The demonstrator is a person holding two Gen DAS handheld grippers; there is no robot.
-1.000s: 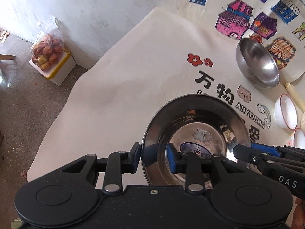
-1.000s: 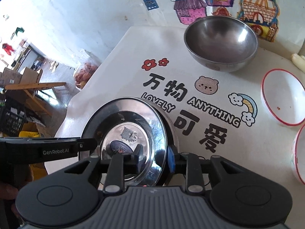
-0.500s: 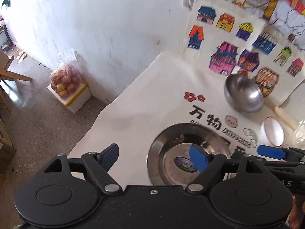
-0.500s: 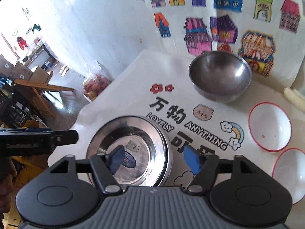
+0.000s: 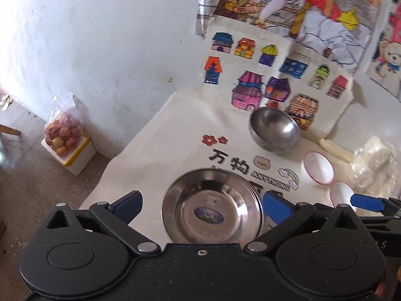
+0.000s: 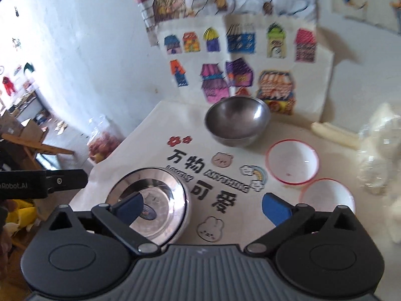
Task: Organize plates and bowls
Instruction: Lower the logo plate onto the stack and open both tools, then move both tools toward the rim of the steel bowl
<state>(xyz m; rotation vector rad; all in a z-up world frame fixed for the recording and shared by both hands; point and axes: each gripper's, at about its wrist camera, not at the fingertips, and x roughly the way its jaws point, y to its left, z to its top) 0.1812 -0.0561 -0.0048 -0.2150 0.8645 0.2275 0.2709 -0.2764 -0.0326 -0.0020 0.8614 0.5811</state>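
Hovering above the steel plates (image 5: 211, 213), both the left gripper (image 5: 200, 205) and the right gripper (image 6: 201, 205) have their jaws spread wide and hold nothing. The plates sit nested near the cloth's (image 5: 160, 155) front edge, apparently so like goes with like. Beyond them stand the steel bowl (image 6: 237, 120) and, to its right, two white bowls (image 6: 292, 161), unstacked and probably next.
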